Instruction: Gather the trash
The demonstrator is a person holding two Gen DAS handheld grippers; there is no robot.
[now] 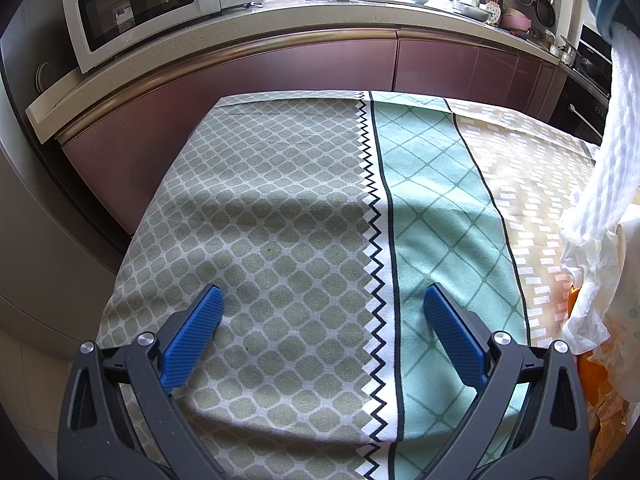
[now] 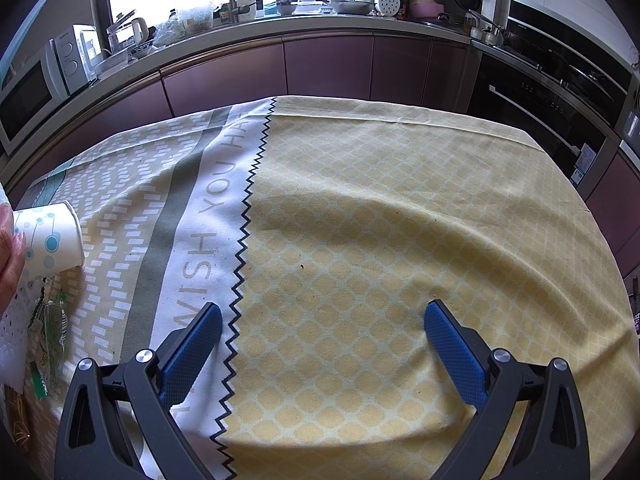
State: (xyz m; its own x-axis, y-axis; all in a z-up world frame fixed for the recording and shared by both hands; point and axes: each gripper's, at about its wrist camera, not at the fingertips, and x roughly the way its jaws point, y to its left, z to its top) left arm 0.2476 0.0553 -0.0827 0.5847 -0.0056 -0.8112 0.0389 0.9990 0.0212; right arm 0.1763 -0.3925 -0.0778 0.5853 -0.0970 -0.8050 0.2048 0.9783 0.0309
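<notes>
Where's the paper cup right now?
Right wrist view, far left edge: the white paper cup with blue dots lies tipped over the tablecloth, against a hand.

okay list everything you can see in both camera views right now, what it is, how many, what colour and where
tablecloth: one, yellow, white, mint and olive patterned panels, covering the table
paper cup: one, white with blue dots, on its side at the left edge of the right wrist view, a hand on it
crumpled tissue: one clump, white, right edge of the left wrist view
wrappers: a few, green and clear, lower left of the right wrist view
microwave: one, white, on the counter
cabinets: a row, maroon, under the counter
oven: one, black, built in at right
hand: one, left edge of the right wrist view
left tool: open, blue pads, empty
right tool: open, blue pads, empty
</notes>
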